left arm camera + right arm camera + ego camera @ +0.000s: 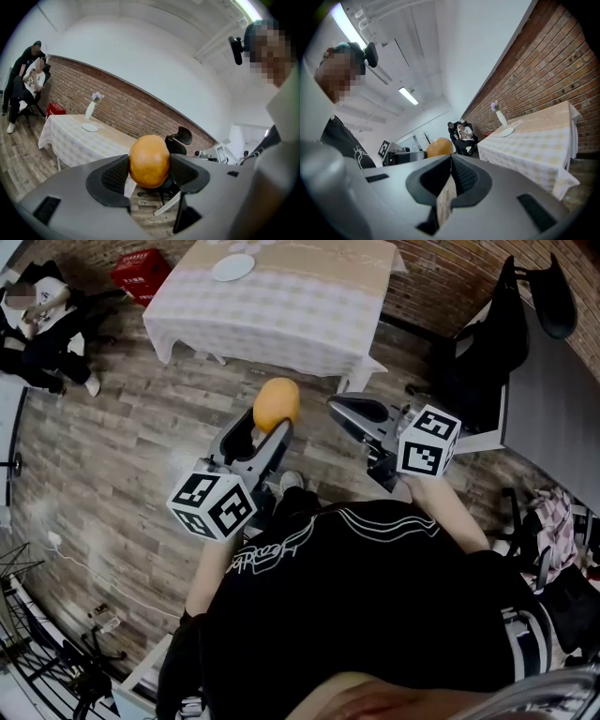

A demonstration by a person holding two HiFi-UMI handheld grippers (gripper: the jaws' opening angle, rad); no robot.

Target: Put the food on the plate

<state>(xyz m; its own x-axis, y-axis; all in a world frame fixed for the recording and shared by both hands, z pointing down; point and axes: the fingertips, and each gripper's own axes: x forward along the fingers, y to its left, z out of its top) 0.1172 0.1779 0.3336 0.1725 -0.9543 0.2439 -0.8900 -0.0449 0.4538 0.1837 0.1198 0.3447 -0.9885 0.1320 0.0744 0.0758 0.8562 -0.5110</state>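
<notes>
In the head view, the left gripper (pixel 267 425) held the round orange food (pixel 277 403) up over the wood floor (pixel 122 427), in front of the person. The right gripper (pixel 342 409) was just to its right, with nothing in it. The plate (pixel 232 267) lay on the far table (pixel 281 310), well apart from the food. A red box (pixel 141 274) sat on the floor left of the table.

In the left gripper view, the jaws stood wide apart and both pads (pixel 115 176) pressed on the food, one on each side. The plate sat far off on the left, beside a vase (pixel 90 110).

In the right gripper view, the jaws were closed together at the tips and held nothing
</notes>
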